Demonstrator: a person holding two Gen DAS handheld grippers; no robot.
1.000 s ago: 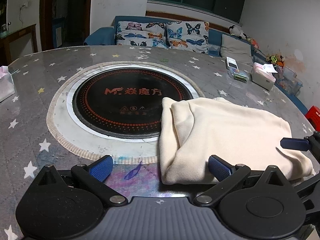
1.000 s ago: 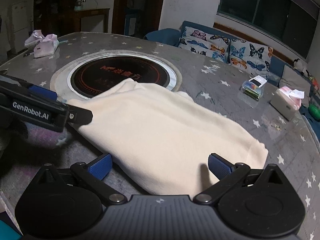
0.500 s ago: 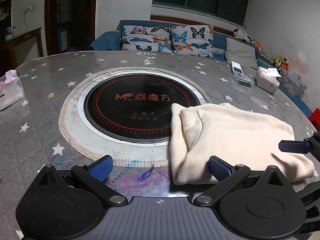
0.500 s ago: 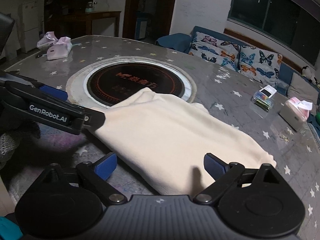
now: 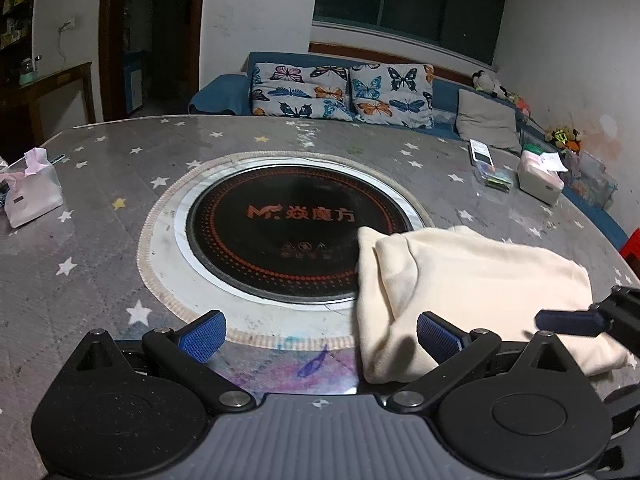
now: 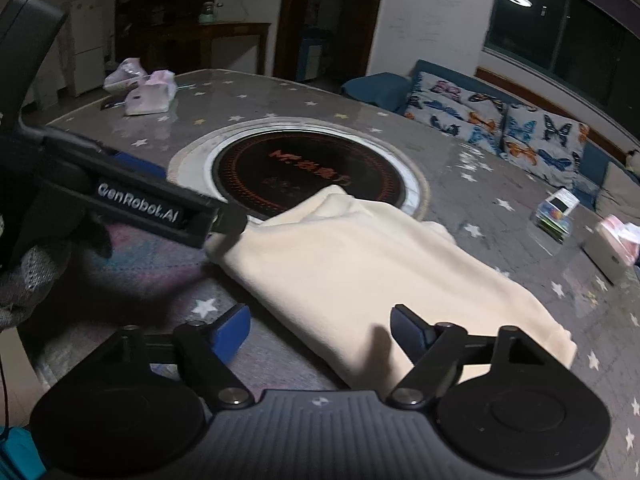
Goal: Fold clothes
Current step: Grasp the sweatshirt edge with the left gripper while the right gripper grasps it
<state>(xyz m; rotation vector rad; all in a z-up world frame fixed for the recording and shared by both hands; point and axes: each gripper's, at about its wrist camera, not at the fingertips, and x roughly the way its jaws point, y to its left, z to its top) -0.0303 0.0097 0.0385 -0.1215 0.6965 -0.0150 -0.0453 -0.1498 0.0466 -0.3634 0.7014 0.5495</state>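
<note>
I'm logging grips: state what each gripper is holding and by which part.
Nothing is held. The left gripper and right gripper are both open above the folded cream garment, which lies on the table.

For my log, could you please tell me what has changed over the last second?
Both tongs, left and right, drew back and up from the folded cream garment; more table shows. Both stayed open, holding nothing. The garment stayed folded beside the black cooktop.

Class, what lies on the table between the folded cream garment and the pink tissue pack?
The black round hotplate with its pale ring, between cream garment and tissue pack: left wrist view.
</note>
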